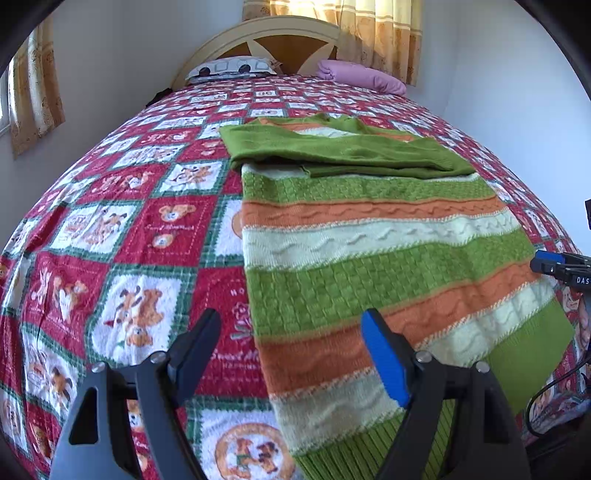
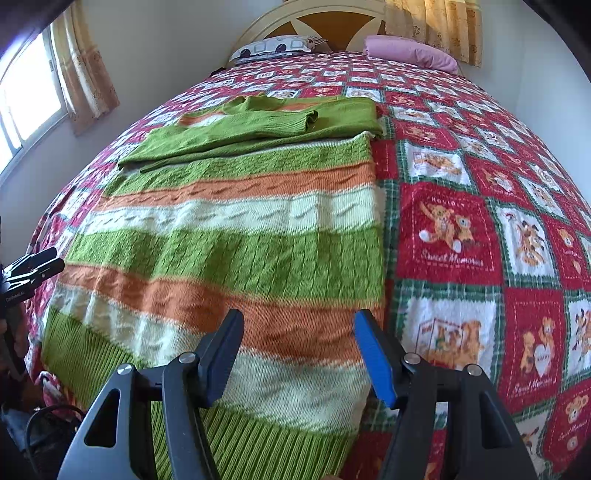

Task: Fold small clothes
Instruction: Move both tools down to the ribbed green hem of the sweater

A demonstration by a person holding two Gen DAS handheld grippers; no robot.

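A knitted sweater (image 1: pixel 369 258) striped green, orange and cream lies flat on the bed, its green sleeves (image 1: pixel 332 147) folded across the upper part. My left gripper (image 1: pixel 291 350) hovers open over the sweater's lower left edge, nothing between its fingers. In the right wrist view the same sweater (image 2: pixel 229 243) fills the left half, with the sleeves (image 2: pixel 251 129) crossed at the far end. My right gripper (image 2: pixel 299 347) stands open above the lower right corner of the sweater near the ribbed hem (image 2: pixel 258 435). Each gripper shows at the other view's edge: right gripper (image 1: pixel 561 267), left gripper (image 2: pixel 33 269).
The bed carries a red, green and white patchwork cover (image 1: pixel 110 258) with bear prints. A patterned pillow (image 1: pixel 232 68) and a pink pillow (image 1: pixel 362 75) lie by the headboard (image 1: pixel 291 33). Curtains (image 1: pixel 380 33) hang behind. A black cable (image 1: pixel 546 398) loops at the bed's near right edge.
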